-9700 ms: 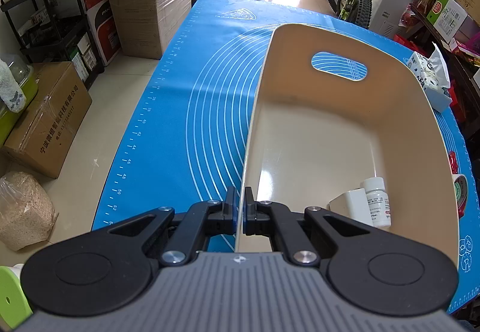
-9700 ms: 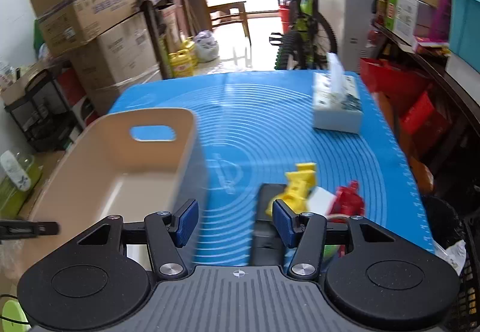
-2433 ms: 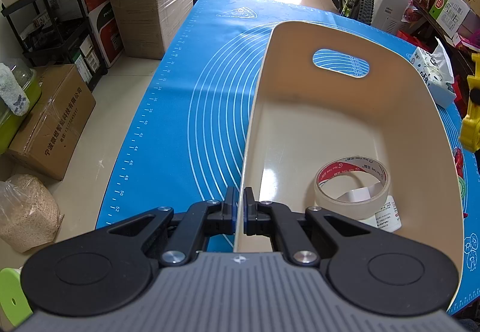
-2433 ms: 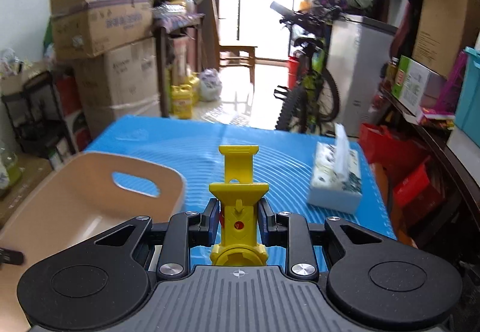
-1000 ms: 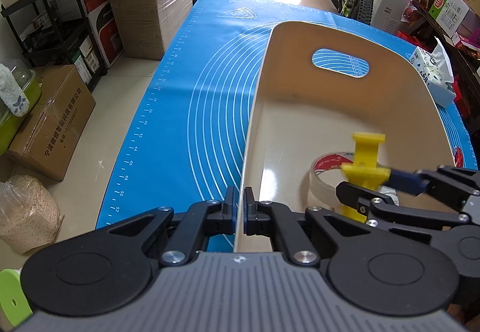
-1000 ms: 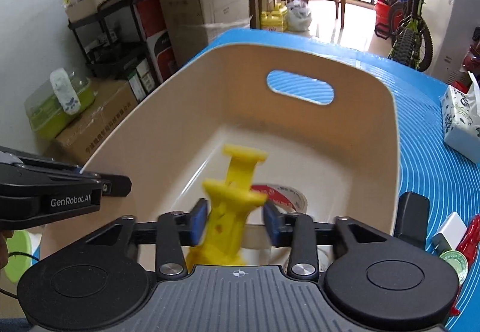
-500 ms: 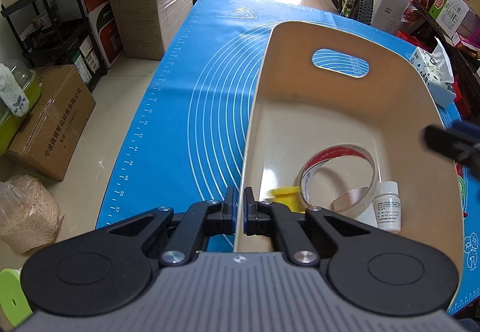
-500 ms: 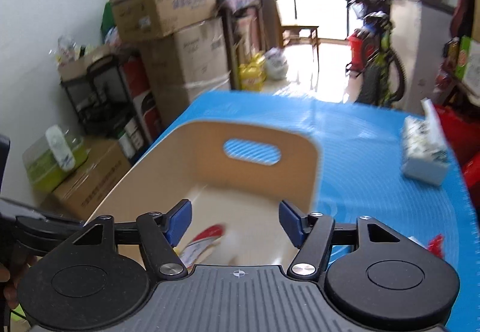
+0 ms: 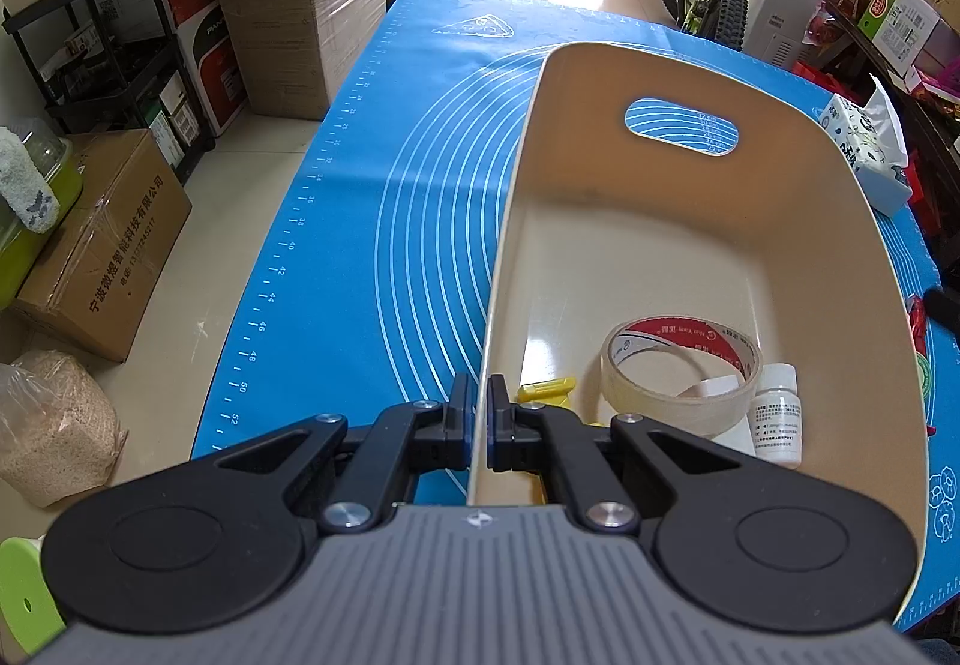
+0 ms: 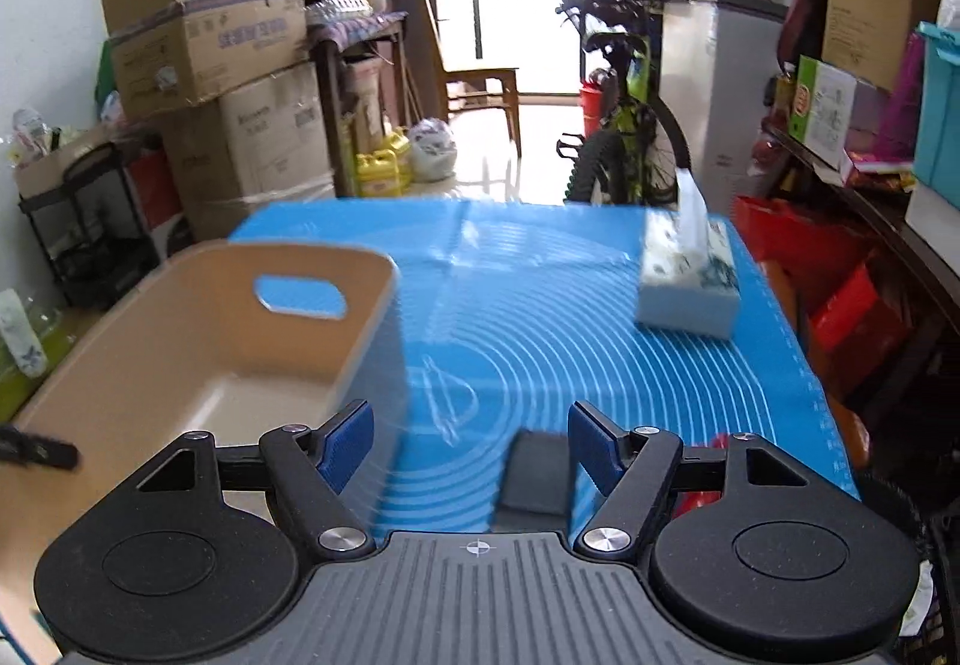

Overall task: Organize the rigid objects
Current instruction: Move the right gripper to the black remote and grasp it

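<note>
My left gripper (image 9: 478, 428) is shut on the near left wall of the beige bin (image 9: 690, 221). Inside the bin lie a roll of clear tape (image 9: 681, 374), a small white bottle (image 9: 777, 413) and the yellow clamp (image 9: 546, 389), partly hidden behind my fingers. In the right wrist view the bin (image 10: 198, 329) sits at the left on the blue mat (image 10: 570, 317). My right gripper (image 10: 471, 446) hangs over the mat just right of the bin, its jaws still opening with nothing between them. A black block (image 10: 534, 473) lies just below it, and something red (image 10: 711, 443) shows beyond the right finger.
A tissue box (image 10: 690, 281) stands on the mat at the far right. Cardboard boxes (image 10: 240, 83), a black shelf rack (image 9: 102, 47) and a bicycle (image 10: 624, 137) crowd the floor around the table. The mat's left edge (image 9: 282, 269) drops to the floor.
My right gripper let the yellow clamp fall into the bin, opened wider and swung right out of the bin to the mat. The tape roll tipped and settled flat. The left gripper kept its grip.
</note>
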`<state>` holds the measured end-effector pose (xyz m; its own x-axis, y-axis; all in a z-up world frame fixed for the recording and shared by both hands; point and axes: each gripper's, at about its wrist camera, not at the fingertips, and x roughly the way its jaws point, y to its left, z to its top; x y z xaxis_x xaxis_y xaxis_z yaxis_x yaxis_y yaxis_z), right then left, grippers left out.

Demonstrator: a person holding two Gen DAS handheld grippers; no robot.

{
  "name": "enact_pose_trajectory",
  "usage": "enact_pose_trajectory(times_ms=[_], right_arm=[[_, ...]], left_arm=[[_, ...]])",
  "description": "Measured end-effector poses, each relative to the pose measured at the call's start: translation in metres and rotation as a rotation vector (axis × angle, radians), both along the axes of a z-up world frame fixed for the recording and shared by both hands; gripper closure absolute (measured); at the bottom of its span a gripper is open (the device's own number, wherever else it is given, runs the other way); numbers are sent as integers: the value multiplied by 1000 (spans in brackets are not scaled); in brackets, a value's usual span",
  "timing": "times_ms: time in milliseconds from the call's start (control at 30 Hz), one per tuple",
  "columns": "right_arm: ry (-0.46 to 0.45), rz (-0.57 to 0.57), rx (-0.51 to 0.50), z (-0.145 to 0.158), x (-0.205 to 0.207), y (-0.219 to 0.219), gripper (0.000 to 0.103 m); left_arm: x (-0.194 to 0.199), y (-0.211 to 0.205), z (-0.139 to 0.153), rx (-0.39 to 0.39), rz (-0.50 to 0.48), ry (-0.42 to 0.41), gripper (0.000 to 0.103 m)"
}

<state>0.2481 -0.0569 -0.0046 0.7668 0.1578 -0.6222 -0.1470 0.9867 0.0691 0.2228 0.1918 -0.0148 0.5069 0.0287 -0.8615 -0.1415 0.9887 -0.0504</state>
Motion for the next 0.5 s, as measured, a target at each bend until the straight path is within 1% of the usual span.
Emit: enact_pose_trajectory(times_ms=[267,433,500], right_arm=[[52,-49,3,-49,3,-17,27],[47,-74,-11,-70,3,-14,27],[55,-68,-14,-76,5,-11,27]], left_arm=[[0,0,0,2,0,0,97],[1,-1,1,3,1,1,97],[1,0,0,3,0,1,97]])
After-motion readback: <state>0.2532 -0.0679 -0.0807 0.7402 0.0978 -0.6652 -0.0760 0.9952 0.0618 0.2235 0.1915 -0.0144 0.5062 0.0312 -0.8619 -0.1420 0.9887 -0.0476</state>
